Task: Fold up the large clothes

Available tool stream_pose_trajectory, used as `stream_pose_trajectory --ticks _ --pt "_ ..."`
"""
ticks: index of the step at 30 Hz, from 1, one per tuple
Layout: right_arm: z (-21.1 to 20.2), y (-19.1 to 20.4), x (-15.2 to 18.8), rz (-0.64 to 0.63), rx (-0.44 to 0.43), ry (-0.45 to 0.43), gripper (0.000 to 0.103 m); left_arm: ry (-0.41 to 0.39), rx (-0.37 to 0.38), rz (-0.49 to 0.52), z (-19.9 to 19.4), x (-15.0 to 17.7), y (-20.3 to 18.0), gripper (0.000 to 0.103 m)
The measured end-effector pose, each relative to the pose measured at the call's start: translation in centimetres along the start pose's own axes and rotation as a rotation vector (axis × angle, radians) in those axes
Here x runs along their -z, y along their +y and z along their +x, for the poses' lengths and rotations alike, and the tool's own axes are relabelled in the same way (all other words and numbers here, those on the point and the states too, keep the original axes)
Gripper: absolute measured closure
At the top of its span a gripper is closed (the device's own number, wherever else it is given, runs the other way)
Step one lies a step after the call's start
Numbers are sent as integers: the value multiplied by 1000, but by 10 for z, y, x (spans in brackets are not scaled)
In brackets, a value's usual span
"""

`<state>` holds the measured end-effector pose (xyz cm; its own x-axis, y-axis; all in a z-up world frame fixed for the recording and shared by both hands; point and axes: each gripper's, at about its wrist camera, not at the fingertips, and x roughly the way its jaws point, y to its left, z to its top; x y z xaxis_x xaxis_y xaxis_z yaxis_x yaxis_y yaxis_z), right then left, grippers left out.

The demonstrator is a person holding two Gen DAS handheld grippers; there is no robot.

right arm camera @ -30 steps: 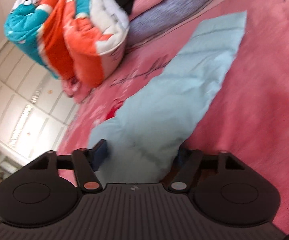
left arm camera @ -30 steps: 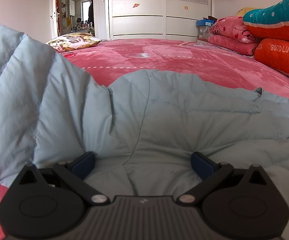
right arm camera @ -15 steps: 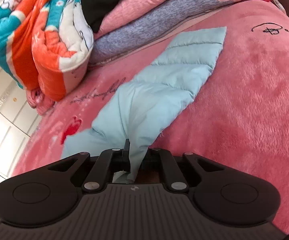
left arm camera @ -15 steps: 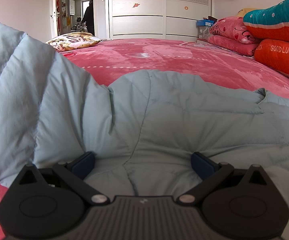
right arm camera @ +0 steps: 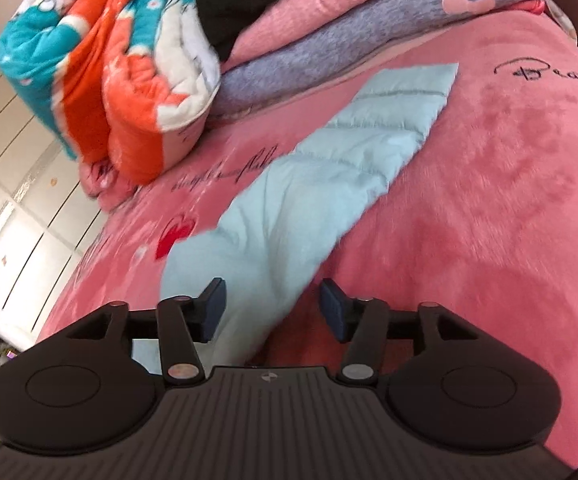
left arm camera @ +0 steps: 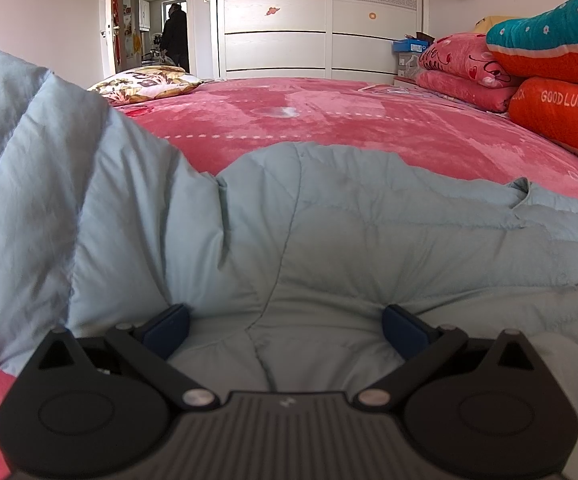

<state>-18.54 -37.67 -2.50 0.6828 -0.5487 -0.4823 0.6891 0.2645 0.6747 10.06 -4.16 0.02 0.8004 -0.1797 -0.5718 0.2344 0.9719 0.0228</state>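
Observation:
A pale blue quilted jacket [left arm camera: 329, 240] lies spread on the pink bed cover [left arm camera: 329, 120]. My left gripper [left arm camera: 285, 326] rests low on the jacket's body, its jaws wide apart with padded fabric bulging between them. In the right wrist view one sleeve [right arm camera: 329, 184] stretches flat away toward the folded blankets. My right gripper [right arm camera: 273, 308] is at the sleeve's near end. Its jaws are opening, the sleeve lies loose between them, and neither pad presses on it.
A teal, orange and white quilt [right arm camera: 101, 72] and folded grey and pink blankets [right arm camera: 369, 28] are piled beyond the sleeve's end. An orange cushion [left arm camera: 561, 116] lies at the right, a floral pillow [left arm camera: 145, 84] far left. A white wardrobe [left arm camera: 321, 20] stands behind; a person [left arm camera: 175, 36] stands in the doorway.
The right gripper closed on the sleeve's near end, then opened and let it go while drawing back a little. The left gripper and the jacket body stayed still.

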Motion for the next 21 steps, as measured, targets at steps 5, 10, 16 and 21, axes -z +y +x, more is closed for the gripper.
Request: stream_pose_trajectory --ticks 5,10,16,21 --pt "-23 18 22 -116 -58 122 1 10 17 -7 -8 -4 4 1" --pt "-41 40 46 -307 -88 212 1 15 27 -22 -42 -5 18 1" --pt "-62 54 63 -400 -130 251 0 -33 50 -68 -110 9 52 1" --pt "-82 57 76 -467 -139 275 0 6 61 -96 -153 29 81 3"
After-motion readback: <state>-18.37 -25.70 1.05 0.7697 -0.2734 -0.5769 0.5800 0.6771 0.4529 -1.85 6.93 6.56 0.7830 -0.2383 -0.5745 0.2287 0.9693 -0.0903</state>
